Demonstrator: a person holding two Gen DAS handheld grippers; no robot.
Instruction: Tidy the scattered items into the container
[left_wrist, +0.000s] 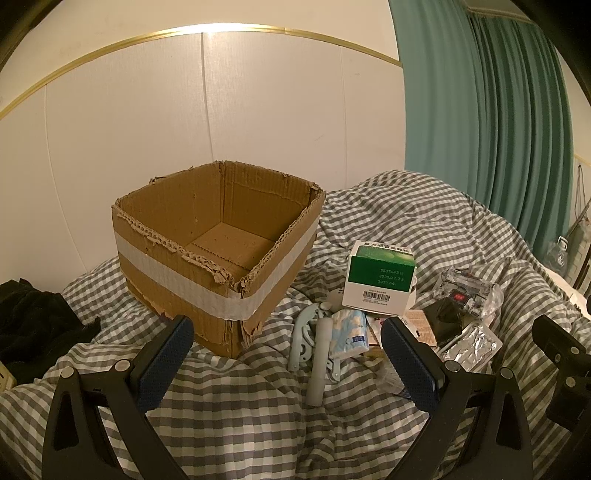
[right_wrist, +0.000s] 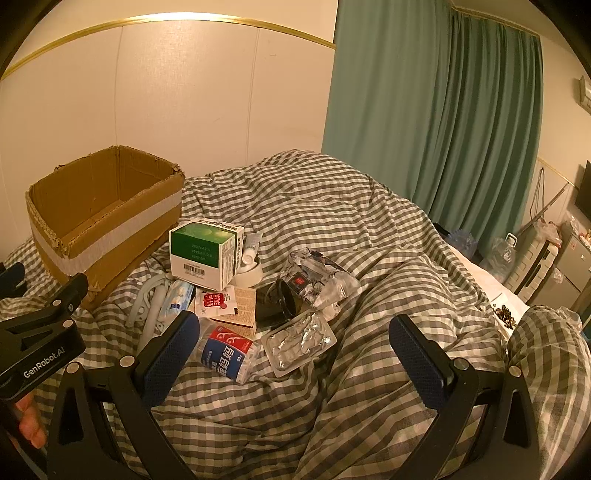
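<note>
An open, empty cardboard box (left_wrist: 218, 258) with a white tape band stands on the checked duvet; it also shows at the left in the right wrist view (right_wrist: 103, 225). Right of it lies a pile: a green-and-white carton (left_wrist: 380, 277) (right_wrist: 205, 256), a tissue pack (left_wrist: 349, 332), a pale blue folding hanger (left_wrist: 304, 336), a black pouch (right_wrist: 275, 302), a foil blister pack (right_wrist: 299, 339), a clear wrapped bundle (right_wrist: 317, 280), a red-and-blue floss-pick tub (right_wrist: 227, 352). My left gripper (left_wrist: 286, 354) is open, hovering before the box and pile. My right gripper (right_wrist: 295, 354) is open above the blister pack.
The grey-and-white checked duvet (right_wrist: 369, 229) is rumpled with a high fold behind the pile. A dark garment (left_wrist: 33, 325) lies at the left. Green curtains (right_wrist: 424, 129) hang at the right, with bags and a suitcase (right_wrist: 532, 254) beyond the bed.
</note>
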